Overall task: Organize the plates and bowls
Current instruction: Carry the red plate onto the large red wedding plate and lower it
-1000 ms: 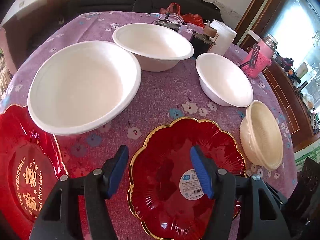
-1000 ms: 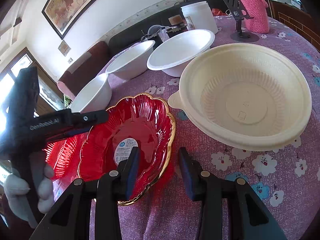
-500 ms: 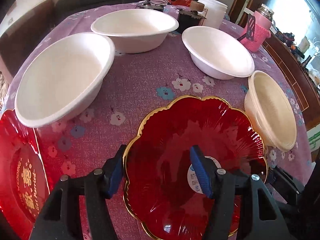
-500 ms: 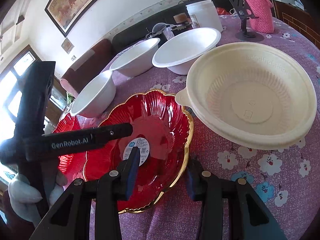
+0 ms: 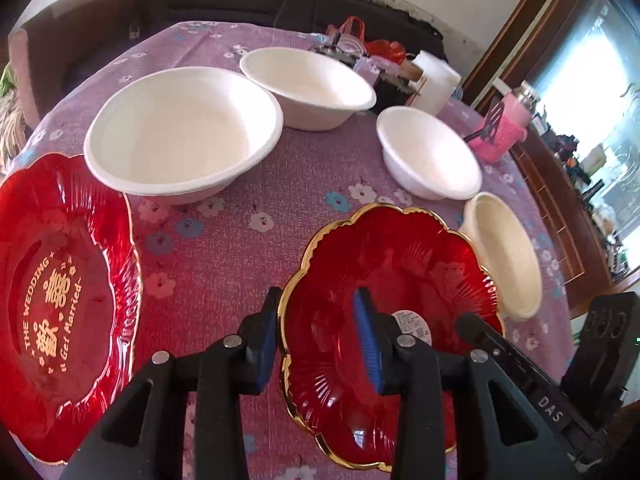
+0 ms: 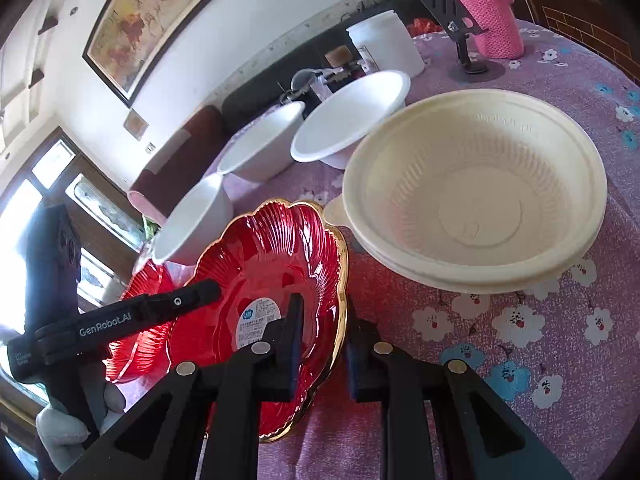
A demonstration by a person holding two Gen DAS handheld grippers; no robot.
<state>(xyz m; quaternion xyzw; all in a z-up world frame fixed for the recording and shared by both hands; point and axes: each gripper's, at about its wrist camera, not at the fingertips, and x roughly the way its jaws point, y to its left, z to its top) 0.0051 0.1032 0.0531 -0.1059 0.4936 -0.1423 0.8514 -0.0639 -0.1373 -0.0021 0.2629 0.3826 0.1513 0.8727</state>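
A red gold-rimmed plate [image 5: 392,280] lies on the purple cloth and also shows in the right wrist view [image 6: 272,264]. My left gripper [image 5: 320,344] straddles its left rim, jaws narrowed around it, one pad inside and one outside. My right gripper [image 6: 322,344] straddles its right rim the same way. A second red plate with gold wedding lettering [image 5: 60,300] lies at the left. Three white bowls [image 5: 180,140] [image 5: 308,84] [image 5: 432,152] and a cream bowl [image 6: 480,192] stand behind.
A pink knitted bottle [image 6: 492,12], a black phone stand [image 6: 464,40], a white tub [image 6: 384,44] and clutter stand at the table's far side. The table edge drops off at the right, with a wooden cabinet beyond.
Both grippers have narrowed on the red plate's opposite rims. The plate has tilted and lifted a little. The left wrist view has pulled back.
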